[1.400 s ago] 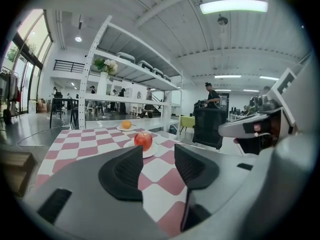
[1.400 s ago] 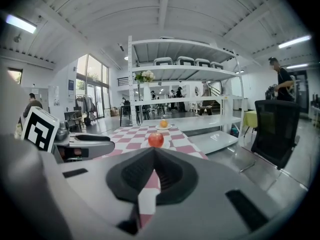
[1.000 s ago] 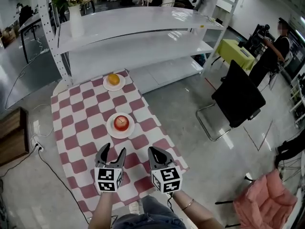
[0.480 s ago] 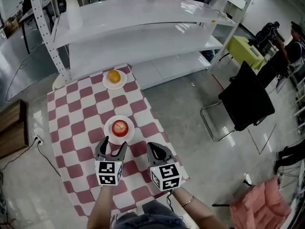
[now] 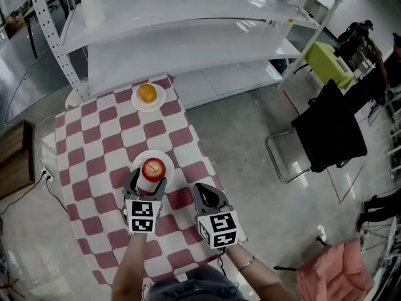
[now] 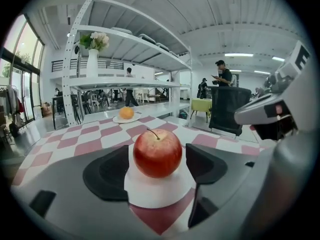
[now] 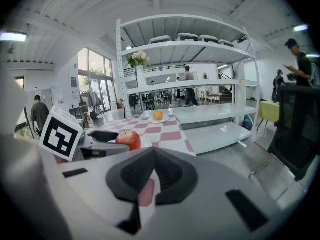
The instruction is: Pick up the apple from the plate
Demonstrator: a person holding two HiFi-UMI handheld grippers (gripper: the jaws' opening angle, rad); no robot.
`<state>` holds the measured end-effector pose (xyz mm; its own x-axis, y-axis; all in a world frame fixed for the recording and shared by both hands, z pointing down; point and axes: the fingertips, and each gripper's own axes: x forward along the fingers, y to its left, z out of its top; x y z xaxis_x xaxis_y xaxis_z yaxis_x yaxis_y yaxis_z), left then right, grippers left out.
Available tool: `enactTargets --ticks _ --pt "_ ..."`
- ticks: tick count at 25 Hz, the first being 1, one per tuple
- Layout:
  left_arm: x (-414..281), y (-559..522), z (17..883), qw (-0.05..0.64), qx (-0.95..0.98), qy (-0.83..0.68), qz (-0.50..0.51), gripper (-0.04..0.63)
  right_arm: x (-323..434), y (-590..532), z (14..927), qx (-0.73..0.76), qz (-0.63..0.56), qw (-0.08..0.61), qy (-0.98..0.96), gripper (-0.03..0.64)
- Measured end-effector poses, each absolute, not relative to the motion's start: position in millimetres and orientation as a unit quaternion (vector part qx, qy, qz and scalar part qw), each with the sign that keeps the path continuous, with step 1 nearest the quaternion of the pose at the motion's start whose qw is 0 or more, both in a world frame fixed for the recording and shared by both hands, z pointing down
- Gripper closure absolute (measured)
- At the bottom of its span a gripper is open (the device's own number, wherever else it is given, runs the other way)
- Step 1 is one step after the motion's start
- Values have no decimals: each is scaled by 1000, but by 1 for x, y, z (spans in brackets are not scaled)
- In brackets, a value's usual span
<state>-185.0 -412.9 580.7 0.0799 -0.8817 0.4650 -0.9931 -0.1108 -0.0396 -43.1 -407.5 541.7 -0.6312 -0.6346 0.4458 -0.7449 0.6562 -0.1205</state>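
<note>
Opening left tongs (image 5: 146,182) nearer, apple (image 5: 153,167) ahead

On the table (image 5: 94,140), the near plate (image 5: 168,162) holds the apple (image 5: 153,167), the far plate (image 5: 161,100) an orange (image 5: 147,93); shelving (image 5: 188,61) stands just behind that.

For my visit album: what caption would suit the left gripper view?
Left gripper, jaws opening, frames a red apple on its white plate without touching; an orange sits behind.
</note>
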Motion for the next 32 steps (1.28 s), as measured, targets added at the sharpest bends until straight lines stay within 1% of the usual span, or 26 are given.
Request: enactTargets --ticks 18,24,32 --pt "-184 -457 589 148 722 -650 186 244 -44 -432 569 382 178 203 -884 607" --pt "-181 -458 577 128 724 -655 175 244 -44 -433 568 383 174 203 -884 607" --pt "-177 -452 540 102 731 -656 157 244 -49 -425 554 386 164 193 -887 607"
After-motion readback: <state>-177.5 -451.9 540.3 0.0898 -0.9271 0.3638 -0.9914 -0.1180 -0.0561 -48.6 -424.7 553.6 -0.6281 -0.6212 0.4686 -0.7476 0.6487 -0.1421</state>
